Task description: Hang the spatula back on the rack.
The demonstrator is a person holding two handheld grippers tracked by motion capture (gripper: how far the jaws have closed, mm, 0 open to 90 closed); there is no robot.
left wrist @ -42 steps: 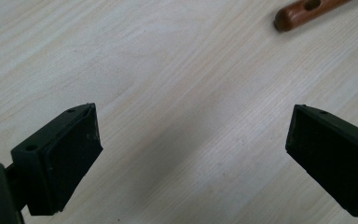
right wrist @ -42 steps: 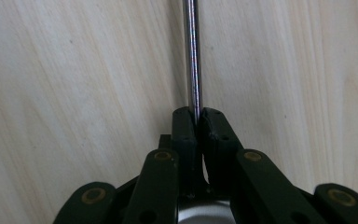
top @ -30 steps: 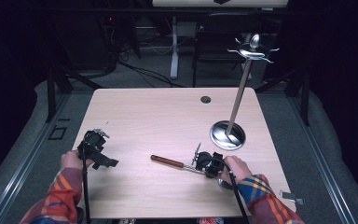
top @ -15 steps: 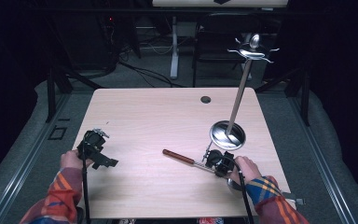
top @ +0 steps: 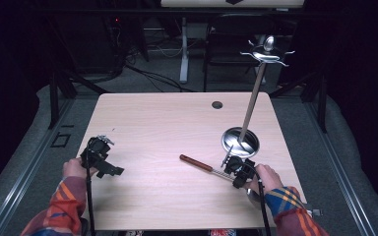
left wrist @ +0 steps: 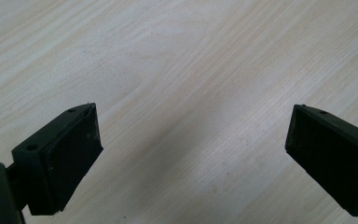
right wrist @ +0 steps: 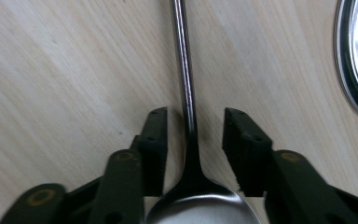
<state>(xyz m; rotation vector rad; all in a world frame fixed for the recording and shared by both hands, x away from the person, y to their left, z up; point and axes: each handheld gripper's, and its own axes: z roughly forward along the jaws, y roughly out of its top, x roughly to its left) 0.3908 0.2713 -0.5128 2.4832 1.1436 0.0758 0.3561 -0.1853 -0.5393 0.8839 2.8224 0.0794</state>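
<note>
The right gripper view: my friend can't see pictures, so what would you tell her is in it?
A shiny metal ladle lies on a pale wooden table, its thin shaft running up between the right gripper's two black jaws, which have just been opening and do not press on it. The rim of a round metal base shows at the right edge.

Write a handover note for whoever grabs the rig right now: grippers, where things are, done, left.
Right gripper: jaws just opened, pads clear of the ladle stem that lies between them.
Left gripper: open, nothing between the jaws, over bare table.
Ladle lies flat on the table, brown handle pointing left, next to the stand base.
Done: ladle released on the table.
Left: probably back the right gripper off.
</note>
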